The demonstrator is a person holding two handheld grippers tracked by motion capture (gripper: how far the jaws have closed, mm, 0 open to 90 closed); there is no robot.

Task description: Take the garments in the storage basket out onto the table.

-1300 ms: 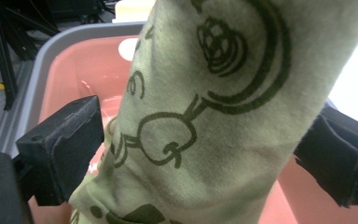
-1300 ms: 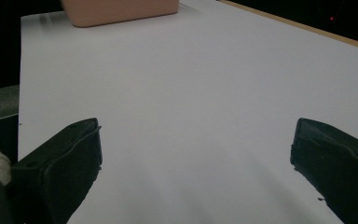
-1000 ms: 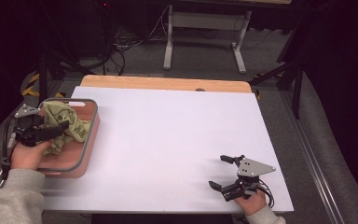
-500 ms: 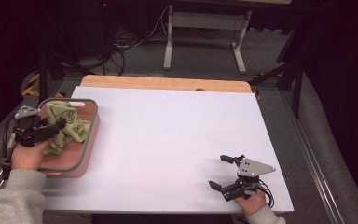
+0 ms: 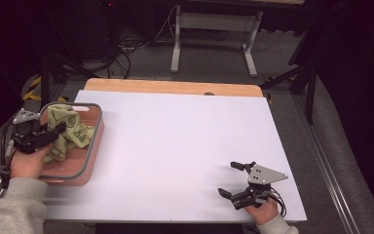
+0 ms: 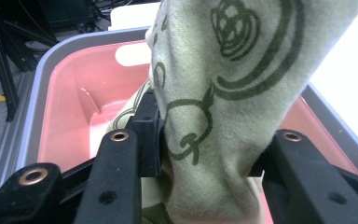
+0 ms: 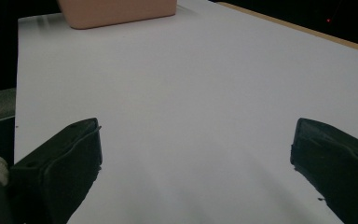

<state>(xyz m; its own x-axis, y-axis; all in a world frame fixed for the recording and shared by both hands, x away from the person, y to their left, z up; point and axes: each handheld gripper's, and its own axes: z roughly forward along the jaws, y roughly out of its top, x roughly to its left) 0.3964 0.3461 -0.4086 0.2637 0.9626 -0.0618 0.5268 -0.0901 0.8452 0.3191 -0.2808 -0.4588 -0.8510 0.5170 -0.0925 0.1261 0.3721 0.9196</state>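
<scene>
Green printed cloth (image 6: 214, 107) clamped in left gripper (image 6: 205, 158) over pink bin (image 5: 93, 146); right gripper (image 5: 237, 180) wide open, empty.

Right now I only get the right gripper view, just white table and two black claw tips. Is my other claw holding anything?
Observer: Yes. The left claw is shut on a pale green cloth with dark printed swirls.
Operator: Where is that cloth?
Observer: It sits in a pink bin with a grey rim, at the table's left edge.
Operator: Is the bin on my white sheet?
Observer: Partly; it overlaps the white sheet, which lies on a wooden tabletop.
Operator: And my right claw?
Observer: The right claw stands open over the sheet's near right corner, holding nothing.
</scene>
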